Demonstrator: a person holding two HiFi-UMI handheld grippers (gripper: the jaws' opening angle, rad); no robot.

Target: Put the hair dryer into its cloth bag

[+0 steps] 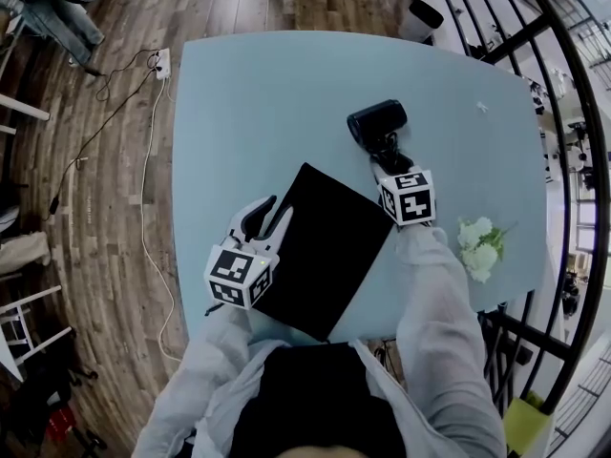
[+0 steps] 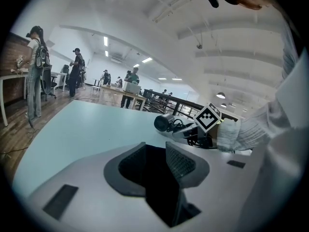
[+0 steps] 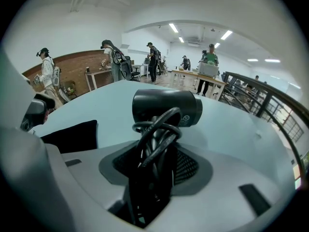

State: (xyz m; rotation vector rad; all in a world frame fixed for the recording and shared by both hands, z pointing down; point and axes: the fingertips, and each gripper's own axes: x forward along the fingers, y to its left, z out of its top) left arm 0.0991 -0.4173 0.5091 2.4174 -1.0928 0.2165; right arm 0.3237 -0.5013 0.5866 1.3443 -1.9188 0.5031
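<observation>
The black hair dryer point(image 1: 377, 122) lies on the pale blue table point(image 1: 258, 103), barrel toward the far side, its cord wound round the handle. My right gripper point(image 1: 387, 157) is shut on that handle and cord bundle; in the right gripper view the hair dryer point(image 3: 166, 108) fills the gap of the right gripper point(image 3: 157, 153). The flat black cloth bag point(image 1: 320, 251) lies near the front edge, also seen as the bag point(image 3: 72, 135) to the left. My left gripper point(image 1: 270, 213) is shut on the bag's left edge, and black fabric fills the left gripper point(image 2: 155, 153).
A bunch of white flowers point(image 1: 477, 246) lies at the table's right edge. A black railing point(image 1: 563, 113) curves past the right side. A power strip and cables point(image 1: 162, 62) lie on the wooden floor at left. People stand at distant desks point(image 2: 36, 71).
</observation>
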